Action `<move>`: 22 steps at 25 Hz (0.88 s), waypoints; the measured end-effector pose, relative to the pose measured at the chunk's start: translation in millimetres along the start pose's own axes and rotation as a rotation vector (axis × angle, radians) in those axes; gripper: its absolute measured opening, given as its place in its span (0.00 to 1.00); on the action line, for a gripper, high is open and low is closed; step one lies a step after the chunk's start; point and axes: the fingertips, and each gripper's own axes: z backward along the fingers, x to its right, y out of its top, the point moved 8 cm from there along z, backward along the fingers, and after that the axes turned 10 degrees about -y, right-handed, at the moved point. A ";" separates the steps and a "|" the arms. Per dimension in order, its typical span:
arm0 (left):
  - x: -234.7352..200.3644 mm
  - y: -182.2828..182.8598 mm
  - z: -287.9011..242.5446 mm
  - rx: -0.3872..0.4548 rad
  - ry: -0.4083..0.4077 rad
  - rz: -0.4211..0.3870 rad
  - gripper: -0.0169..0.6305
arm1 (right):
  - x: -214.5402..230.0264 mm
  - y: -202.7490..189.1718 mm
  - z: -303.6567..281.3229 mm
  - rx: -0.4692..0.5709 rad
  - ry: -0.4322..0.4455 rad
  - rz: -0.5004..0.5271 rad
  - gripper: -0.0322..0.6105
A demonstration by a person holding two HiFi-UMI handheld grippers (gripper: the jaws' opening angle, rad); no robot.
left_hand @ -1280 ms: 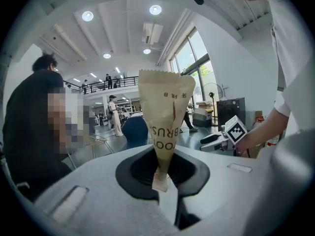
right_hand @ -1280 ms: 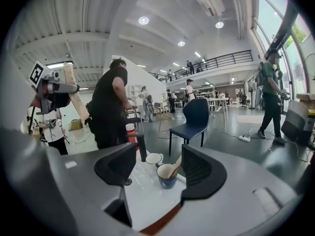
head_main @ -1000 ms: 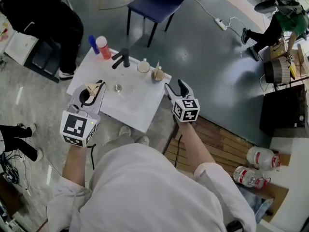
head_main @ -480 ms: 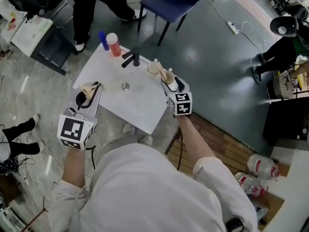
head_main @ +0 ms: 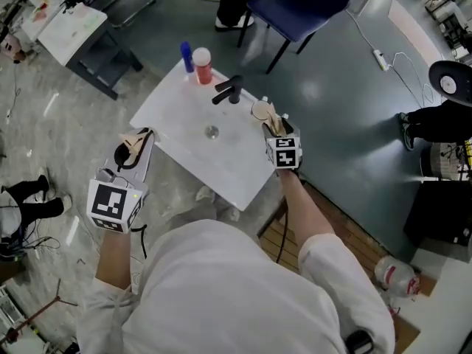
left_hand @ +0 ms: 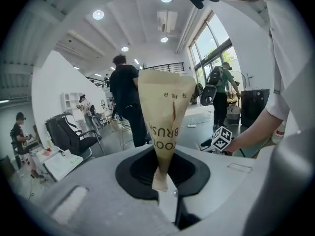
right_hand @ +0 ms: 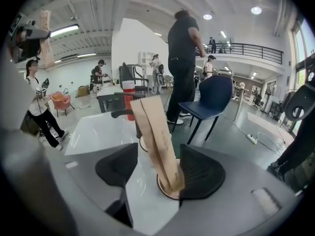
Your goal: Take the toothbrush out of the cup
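Note:
A paper-wrapped toothbrush [right_hand: 155,132] stands tilted in a small cup [right_hand: 167,191] at the right edge of the white table [head_main: 184,120]. My right gripper [right_hand: 158,168] straddles it, and its jaws have just been closing a little. They are open, with the wrapper and cup between them and the pads apart from the wrapper. In the head view the right gripper [head_main: 276,129] is at that cup. My left gripper [left_hand: 162,173] is shut on another paper-wrapped toothbrush [left_hand: 165,117], held upright. It hangs left of the table, where the left gripper [head_main: 139,135] is off the edge.
A second cup [head_main: 260,110] stands just behind the first. A black faucet [head_main: 227,92], a red bottle [head_main: 202,65] and a blue bottle [head_main: 187,56] are at the table's far side. A blue chair [head_main: 299,6] and people stand beyond.
My right gripper has moved forward and down from the table's near right side until its jaws flank the cup. My left gripper, still holding its packet, has drifted left, off the table.

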 end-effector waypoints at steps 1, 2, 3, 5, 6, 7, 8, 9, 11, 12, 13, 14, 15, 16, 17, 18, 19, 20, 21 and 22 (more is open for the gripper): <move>-3.2 -1.8 2.6 -0.004 0.009 0.004 0.08 | -0.7 0.0 -5.6 -0.009 -0.003 0.008 0.46; -5.9 -3.7 5.0 -0.007 0.018 0.008 0.08 | -1.3 -0.6 -11.0 -0.019 -0.006 0.017 0.46; -8.2 -5.5 7.1 -0.010 0.025 0.012 0.08 | -1.6 -1.6 -15.8 -0.031 -0.010 0.024 0.45; -12.0 -8.9 10.6 -0.016 0.038 0.019 0.08 | -2.4 -3.8 -22.8 -0.055 -0.024 0.039 0.42; -13.9 -10.2 12.0 -0.018 0.043 0.023 0.08 | -3.5 -4.0 -24.7 -0.067 -0.030 0.045 0.40; -15.7 -11.3 13.1 -0.018 0.046 0.026 0.08 | -5.2 -3.4 -25.7 -0.076 -0.033 0.048 0.38; -17.5 -12.3 13.7 -0.019 0.049 0.028 0.08 | -7.1 -2.7 -26.4 -0.082 -0.035 0.050 0.35; -19.2 -13.1 13.9 -0.020 0.050 0.030 0.08 | -8.3 -2.7 -27.6 -0.084 -0.039 0.053 0.32; -21.4 -14.5 13.5 -0.021 0.051 0.032 0.08 | -7.8 -4.0 -30.5 -0.087 -0.057 0.066 0.28; -22.0 -15.3 13.1 -0.022 0.050 0.032 0.08 | -7.1 -4.2 -31.3 -0.088 -0.067 0.073 0.27; -22.5 -16.1 12.6 -0.023 0.048 0.033 0.08 | -6.3 -4.4 -32.2 -0.089 -0.075 0.078 0.26; -23.0 -16.9 11.9 -0.024 0.046 0.034 0.08 | -5.4 -4.8 -33.2 -0.091 -0.082 0.082 0.26; -23.4 -17.4 11.1 -0.025 0.044 0.034 0.08 | -4.4 -5.5 -34.2 -0.093 -0.090 0.085 0.25; -23.7 -17.7 10.0 -0.025 0.041 0.034 0.08 | -3.0 -6.3 -34.9 -0.095 -0.100 0.089 0.22; -24.1 -17.9 9.0 -0.026 0.038 0.034 0.08 | -1.2 -6.8 -35.1 -0.095 -0.112 0.094 0.18; -24.4 -18.1 8.1 -0.027 0.035 0.034 0.08 | 0.7 -7.1 -34.8 -0.095 -0.124 0.097 0.15; -24.9 -18.3 7.4 -0.028 0.032 0.034 0.08 | 2.4 -7.1 -34.5 -0.094 -0.134 0.098 0.13; -25.4 -18.6 6.9 -0.028 0.029 0.034 0.08 | 3.8 -7.1 -34.2 -0.093 -0.140 0.098 0.12; -26.2 -19.0 6.4 -0.028 0.027 0.034 0.08 | 4.8 -6.9 -34.0 -0.091 -0.143 0.096 0.12; -27.0 -19.6 6.0 -0.028 0.024 0.035 0.08 | 5.4 -6.5 -33.7 -0.088 -0.143 0.093 0.12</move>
